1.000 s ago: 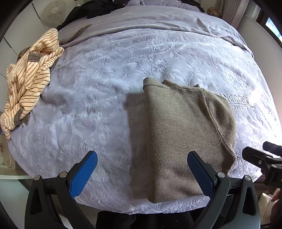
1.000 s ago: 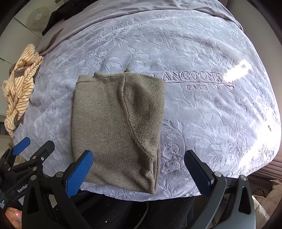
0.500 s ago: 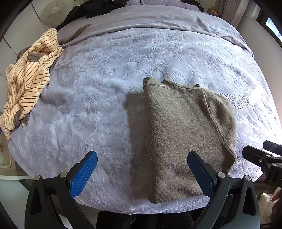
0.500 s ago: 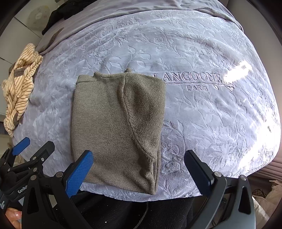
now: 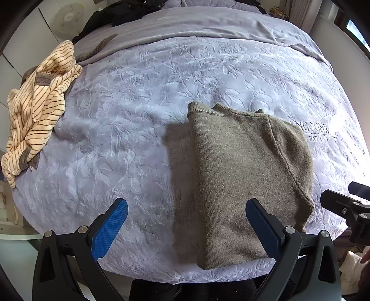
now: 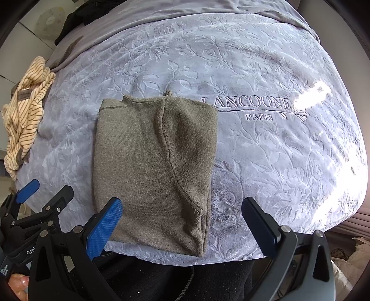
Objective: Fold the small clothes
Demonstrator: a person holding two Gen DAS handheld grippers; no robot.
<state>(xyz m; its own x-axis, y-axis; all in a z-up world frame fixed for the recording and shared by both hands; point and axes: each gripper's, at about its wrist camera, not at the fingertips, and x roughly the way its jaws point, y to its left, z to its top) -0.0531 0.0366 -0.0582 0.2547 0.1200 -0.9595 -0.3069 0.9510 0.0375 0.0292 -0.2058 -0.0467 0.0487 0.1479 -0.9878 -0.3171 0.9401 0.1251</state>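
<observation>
An olive-brown knit sweater (image 5: 242, 171) lies folded lengthwise into a narrow rectangle on the lavender bedspread (image 5: 138, 120), its hem at the near edge of the bed. It also shows in the right wrist view (image 6: 152, 166). My left gripper (image 5: 185, 222) is open and empty, held just above the near edge, its right finger over the sweater's hem. My right gripper (image 6: 182, 220) is open and empty, straddling the sweater's near right corner. The left gripper also shows at the lower left of the right wrist view (image 6: 44, 196).
A crumpled cream and brown striped garment (image 5: 37, 101) lies at the bed's left edge, also in the right wrist view (image 6: 23, 115). Dark clothes (image 5: 120, 14) lie at the far end. The bedspread (image 6: 266, 162) bears embroidered lettering.
</observation>
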